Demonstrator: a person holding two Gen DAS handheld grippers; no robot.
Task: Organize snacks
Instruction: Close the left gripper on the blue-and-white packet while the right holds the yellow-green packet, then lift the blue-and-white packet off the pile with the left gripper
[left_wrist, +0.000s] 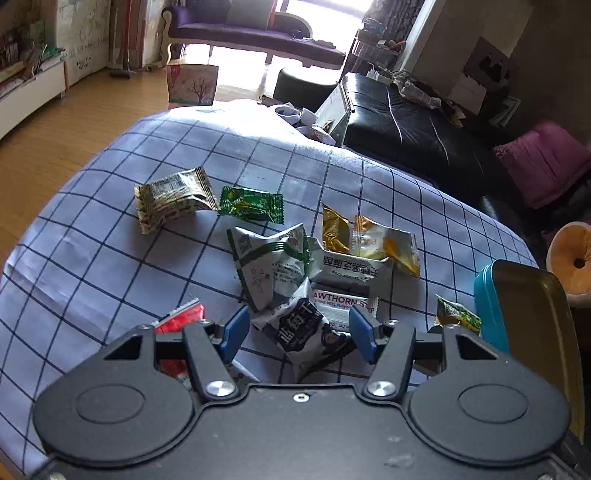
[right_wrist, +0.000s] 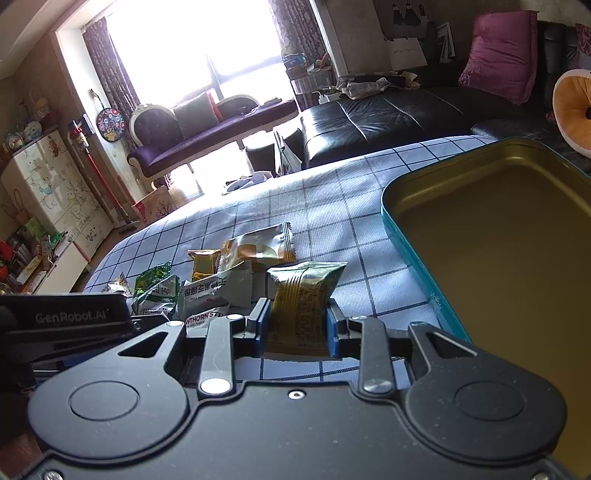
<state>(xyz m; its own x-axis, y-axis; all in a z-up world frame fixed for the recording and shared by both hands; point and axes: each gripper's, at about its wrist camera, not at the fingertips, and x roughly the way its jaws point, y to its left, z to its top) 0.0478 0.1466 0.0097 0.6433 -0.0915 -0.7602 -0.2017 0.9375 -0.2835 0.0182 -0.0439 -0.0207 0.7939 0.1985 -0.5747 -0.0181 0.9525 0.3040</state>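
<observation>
**A:** Snacks first. Where did they lie?

**B:** A loose pile of wrapped snacks (left_wrist: 295, 266) sat on the table (left_wrist: 110, 258), on its blue checked cloth. In the middle a white and green packet (left_wrist: 269, 266) lay partly over a pale sesame crisp bar (left_wrist: 351, 271), with a hawthorn strip (left_wrist: 343, 304) just below them and two gold and yellow packets (left_wrist: 369, 236) behind. Off to the left, apart from the heap, sat a gold patterned packet (left_wrist: 173, 197) and a green candy wrapper (left_wrist: 251, 205), nearly touching each other.

**A:** And the left hand-held gripper?

**B:** The left hand-held gripper (left_wrist: 295, 332) stood spread wide, blue pads either side of a dark and white packet (left_wrist: 306, 332). The pads did not press on it; whether either one brushed the wrapper, I could not tell. A red packet (left_wrist: 181, 317) peeked out beside its left finger.

**A:** The right one?

**B:** The right hand-held gripper (right_wrist: 297, 328) was about half closed and pinching an olive-gold packet (right_wrist: 303, 302), both pads flat against its sides, the packet's top sticking up past the fingertips.

**A:** Where was the container?

**B:** A teal tin (right_wrist: 406, 254) with a gold inside lay on the table just right of that gripper, nothing showing in the part of it I could see. In the left wrist view it sat at the right edge, with another small green and gold packet (left_wrist: 458, 314) just beside it.
</observation>
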